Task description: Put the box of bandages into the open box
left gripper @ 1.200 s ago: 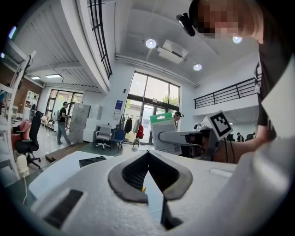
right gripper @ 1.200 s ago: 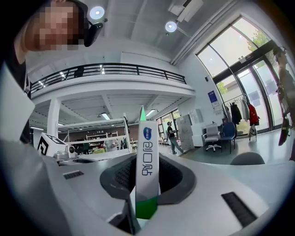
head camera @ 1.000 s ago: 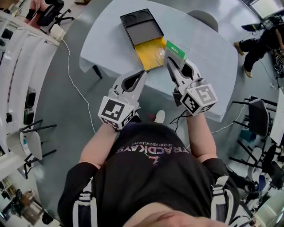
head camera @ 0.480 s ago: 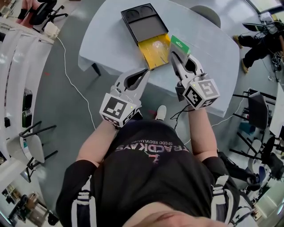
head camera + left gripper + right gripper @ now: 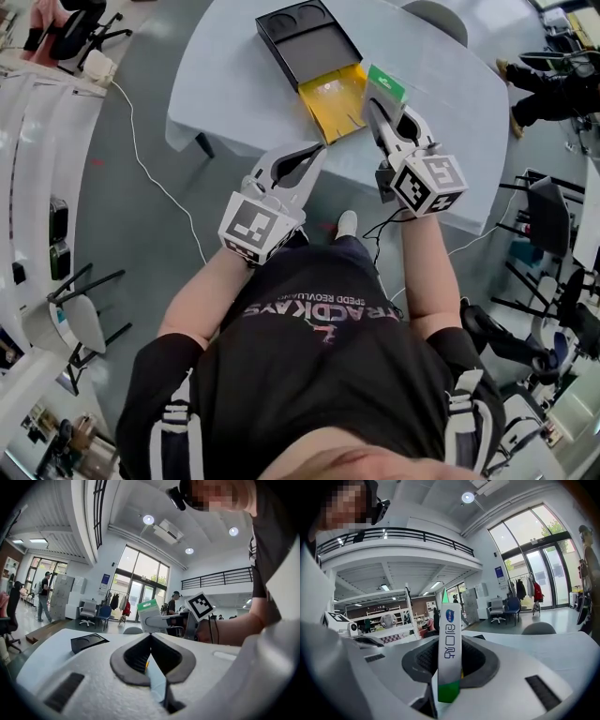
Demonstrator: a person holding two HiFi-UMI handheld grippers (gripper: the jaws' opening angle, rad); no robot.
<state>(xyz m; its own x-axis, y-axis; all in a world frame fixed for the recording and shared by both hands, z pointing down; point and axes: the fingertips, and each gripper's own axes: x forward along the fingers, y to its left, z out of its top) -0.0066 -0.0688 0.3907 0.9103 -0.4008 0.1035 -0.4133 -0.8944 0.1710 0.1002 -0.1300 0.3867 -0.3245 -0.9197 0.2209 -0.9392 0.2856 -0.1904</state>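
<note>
The bandage box (image 5: 386, 82), white with a green end, is held above the pale table (image 5: 234, 94), with my right gripper (image 5: 384, 105) shut on it. It hangs just right of the open yellow box (image 5: 336, 101), whose black lid (image 5: 305, 39) lies behind it. In the right gripper view the bandage box (image 5: 450, 653) stands upright between the pads. My left gripper (image 5: 321, 148) is shut on nothing, just off the table's near edge, pointing at the yellow box. From the left gripper view I see the bandage box (image 5: 149, 613) in the air and the black lid (image 5: 88, 642).
A white cable (image 5: 150, 159) runs over the grey floor left of the table. Office chairs (image 5: 548, 234) stand at the right, and a person (image 5: 553, 84) sits beyond the table at the upper right. A grey chair back (image 5: 433, 17) shows behind the table.
The right gripper has kept the bandage box beside the yellow box's right edge, edging slightly forward. The left gripper has crept a little toward the table edge.
</note>
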